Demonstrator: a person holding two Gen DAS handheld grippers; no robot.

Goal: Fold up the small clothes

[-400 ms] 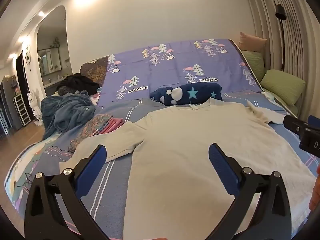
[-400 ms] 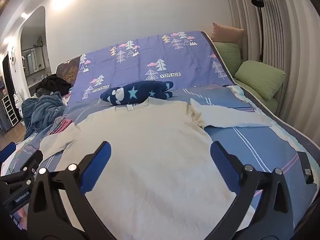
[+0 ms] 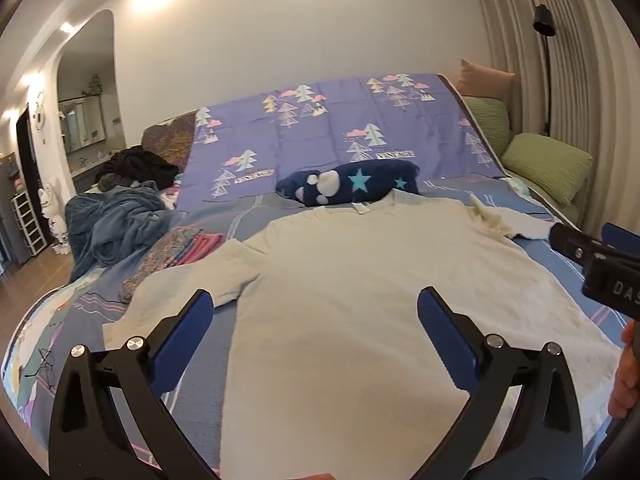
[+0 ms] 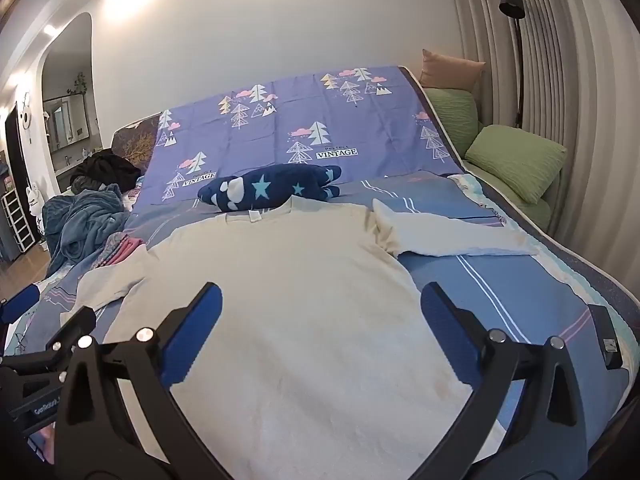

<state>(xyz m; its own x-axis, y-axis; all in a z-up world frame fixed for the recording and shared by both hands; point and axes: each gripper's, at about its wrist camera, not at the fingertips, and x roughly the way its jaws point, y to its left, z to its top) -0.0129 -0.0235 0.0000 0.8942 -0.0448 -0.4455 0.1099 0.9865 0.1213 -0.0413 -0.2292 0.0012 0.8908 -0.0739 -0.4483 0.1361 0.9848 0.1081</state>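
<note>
A cream long-sleeved top (image 3: 360, 280) (image 4: 304, 288) lies flat on the bed, collar toward the far end and both sleeves spread outward. My left gripper (image 3: 316, 320) hovers open above its lower left part, blue pads wide apart, nothing between them. My right gripper (image 4: 320, 316) hangs open over the lower right part of the top, also holding nothing. The right gripper's body shows at the right edge of the left wrist view, and the left gripper's body at the lower left of the right wrist view.
A navy star-patterned plush (image 3: 352, 184) (image 4: 272, 190) lies just beyond the collar. A blue blanket heap (image 3: 116, 220) and folded patterned clothes (image 3: 176, 248) sit left. Green pillows (image 4: 516, 160) line the right side. A small black device (image 4: 608, 336) rests near the bed's right edge.
</note>
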